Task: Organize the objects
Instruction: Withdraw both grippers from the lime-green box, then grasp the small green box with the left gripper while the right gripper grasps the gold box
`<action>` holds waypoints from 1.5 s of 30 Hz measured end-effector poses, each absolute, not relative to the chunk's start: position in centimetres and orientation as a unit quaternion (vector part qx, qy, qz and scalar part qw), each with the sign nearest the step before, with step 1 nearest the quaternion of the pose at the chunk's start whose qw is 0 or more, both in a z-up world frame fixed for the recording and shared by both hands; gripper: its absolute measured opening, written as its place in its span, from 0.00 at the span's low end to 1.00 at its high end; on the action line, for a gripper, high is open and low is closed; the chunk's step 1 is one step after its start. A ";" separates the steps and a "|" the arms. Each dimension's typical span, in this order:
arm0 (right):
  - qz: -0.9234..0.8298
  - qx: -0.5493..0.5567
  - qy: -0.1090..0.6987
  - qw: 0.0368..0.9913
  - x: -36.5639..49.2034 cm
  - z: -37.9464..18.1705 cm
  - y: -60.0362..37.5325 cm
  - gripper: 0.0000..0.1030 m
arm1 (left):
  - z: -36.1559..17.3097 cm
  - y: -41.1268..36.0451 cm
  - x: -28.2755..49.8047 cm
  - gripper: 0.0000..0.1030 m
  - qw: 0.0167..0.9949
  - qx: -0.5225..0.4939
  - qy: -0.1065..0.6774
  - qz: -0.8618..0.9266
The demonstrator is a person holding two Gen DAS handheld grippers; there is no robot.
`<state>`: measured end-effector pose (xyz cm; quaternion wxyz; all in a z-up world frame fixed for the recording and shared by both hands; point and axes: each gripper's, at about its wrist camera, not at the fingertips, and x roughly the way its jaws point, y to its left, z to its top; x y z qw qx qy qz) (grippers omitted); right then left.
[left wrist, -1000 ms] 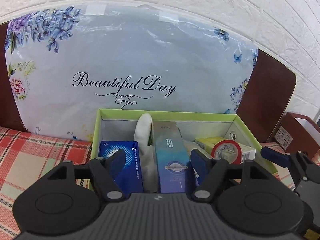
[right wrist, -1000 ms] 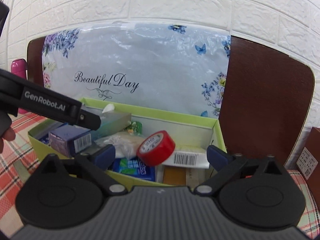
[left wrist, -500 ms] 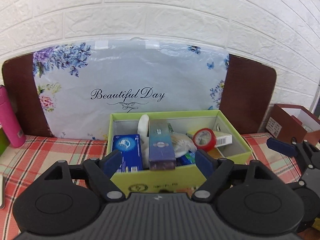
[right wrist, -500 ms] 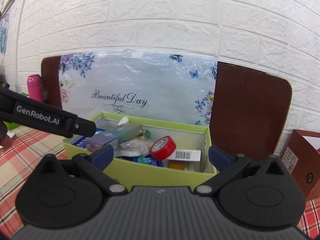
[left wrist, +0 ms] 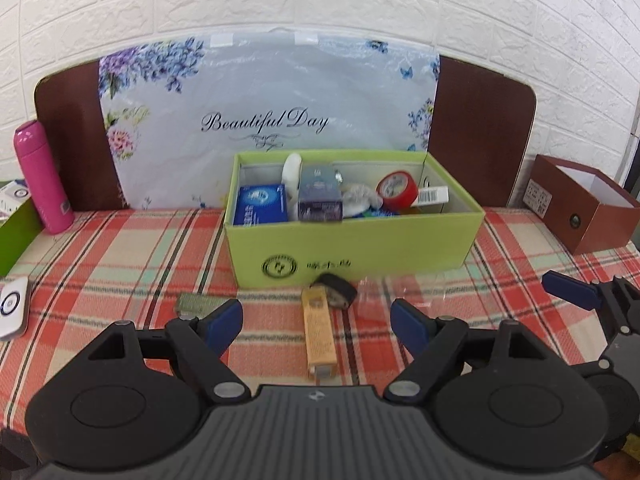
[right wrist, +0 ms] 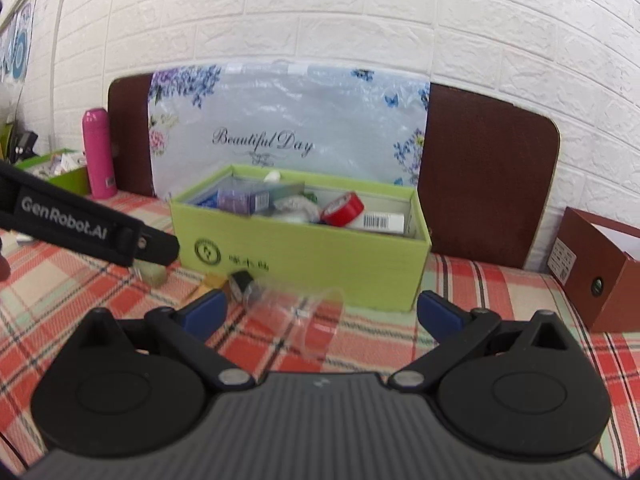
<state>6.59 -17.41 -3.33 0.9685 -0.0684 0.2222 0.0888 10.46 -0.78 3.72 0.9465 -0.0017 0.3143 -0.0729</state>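
Note:
A light-green open box (left wrist: pixel 352 248) stands on the plaid tablecloth. It holds a blue carton (left wrist: pixel 260 210), a purple-blue carton (left wrist: pixel 320 196), a red tape roll (left wrist: pixel 397 190) and a white barcoded box (left wrist: pixel 432 196). In front of it lie a slim yellow box (left wrist: pixel 318 332), a small black object (left wrist: pixel 336 288), a clear plastic cup (right wrist: pixel 296 312) on its side and a small grey-green piece (left wrist: pixel 196 304). My left gripper (left wrist: pixel 316 320) is open over the yellow box and holds nothing. My right gripper (right wrist: pixel 322 312) is open above the cup, also holding nothing.
A pink bottle (left wrist: pixel 40 176) stands at the back left beside a green container (left wrist: pixel 16 236). A white device (left wrist: pixel 12 306) lies at the left edge. A brown open box (left wrist: pixel 580 208) sits at the right. A floral "Beautiful Day" board (left wrist: pixel 264 120) leans on the brick wall.
Both grippers have drawn back from the green box, which now looks smaller and farther. The items lying in front of it have come into view. The left jaws stand slightly wider.

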 end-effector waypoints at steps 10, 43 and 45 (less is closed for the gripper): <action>0.090 -0.060 0.268 0.957 4.8 -6.4 -17.1 1.00 | 1.1 -0.3 9.1 0.82 0.935 -0.008 0.349 -0.061; 0.168 -0.052 0.334 0.926 12.6 -9.8 -9.2 0.23 | -3.2 9.3 16.2 0.82 0.908 -0.168 0.382 0.037; 0.174 -0.058 0.335 0.924 11.5 -9.7 -9.8 0.23 | -3.8 9.6 18.0 0.82 0.899 -0.189 0.392 0.050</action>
